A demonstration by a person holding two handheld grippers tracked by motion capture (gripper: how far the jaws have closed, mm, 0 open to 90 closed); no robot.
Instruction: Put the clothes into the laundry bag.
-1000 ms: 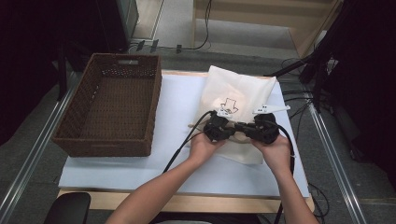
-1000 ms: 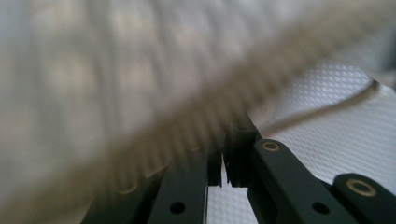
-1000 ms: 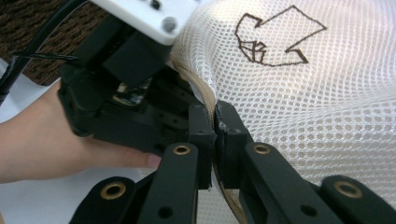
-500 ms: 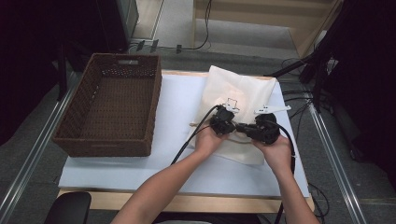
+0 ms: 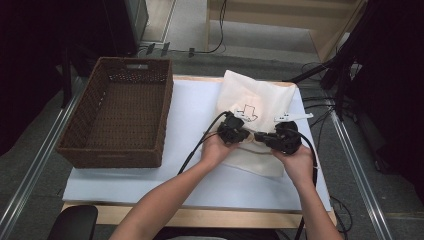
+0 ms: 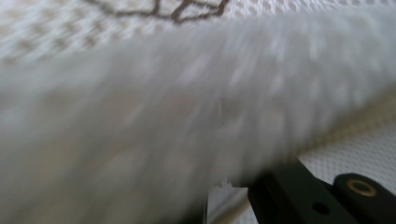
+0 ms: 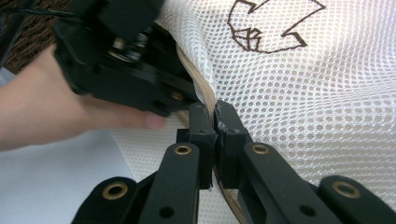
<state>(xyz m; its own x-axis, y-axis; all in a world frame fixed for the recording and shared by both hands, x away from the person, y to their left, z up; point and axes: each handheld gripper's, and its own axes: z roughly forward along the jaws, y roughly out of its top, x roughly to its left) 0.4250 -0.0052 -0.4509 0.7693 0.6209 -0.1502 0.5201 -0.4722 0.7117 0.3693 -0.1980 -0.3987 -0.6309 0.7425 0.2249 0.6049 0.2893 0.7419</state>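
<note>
White mesh zip bag with a brown line drawing [image 5: 260,102] lies on the white table mat [image 5: 190,107], right of the brown wicker basket [image 5: 120,117]. Right gripper [image 7: 215,116] jaws clenched on the bag's tan zipper edge [image 7: 198,86]. Left gripper [image 5: 237,132] sits just beside it on the bag, jaw state can't tell, its view blurred

Blurred white mesh bag [image 6: 187,116] fabric hides the left tongs' [image 6: 224,205] tips, so their grip cannot be told.

No readable words, numbers or brand names appear anywhere. The one mark is a brown line drawing [image 7: 273,25] — an angular outline, not lettering — printed on the white mesh bag [image 5: 260,100] lying on the bench.
</note>
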